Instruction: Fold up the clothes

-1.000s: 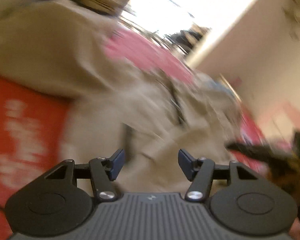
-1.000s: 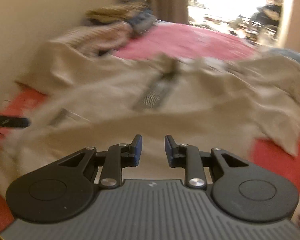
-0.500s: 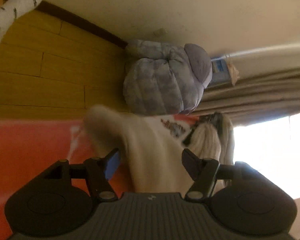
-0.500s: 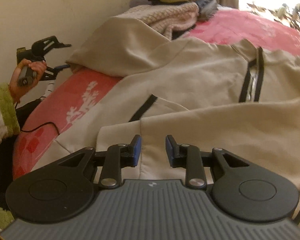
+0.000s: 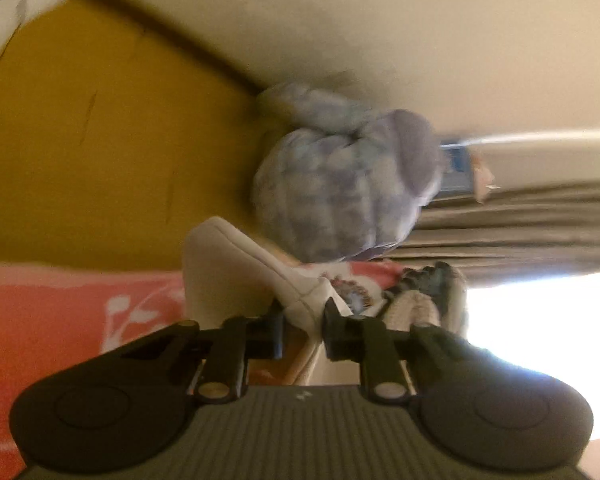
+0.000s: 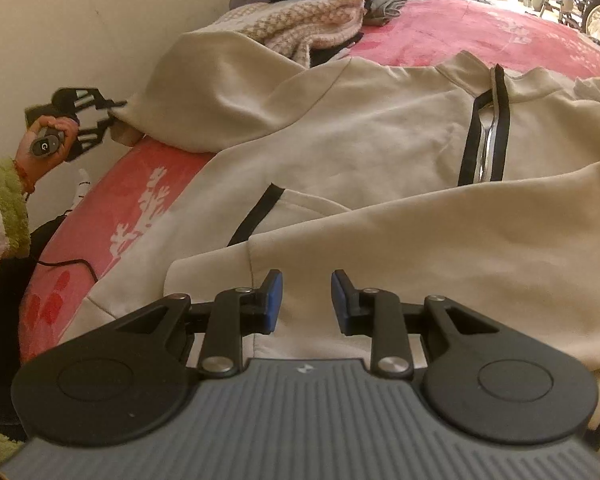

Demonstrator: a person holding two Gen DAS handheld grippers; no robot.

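Right wrist view: at far left my left tool [image 6: 114,114] has just closed on the beige jacket [image 6: 360,140] sleeve cuff; ahead, my right tool [image 6: 306,300] hovers open. Soft, limp cloth; grip hems.

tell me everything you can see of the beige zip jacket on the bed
The beige zip jacket looks like soft, matte fleece with a black-edged front zipper and a black-trimmed pocket slit. It lies spread on the pink floral bedspread, one sleeve folded across the front beneath the right gripper, whose jaws stand apart. Its far cuff is pinched in the left gripper, whose jaws have just been closing on it. Folded clothes touch its far edge.
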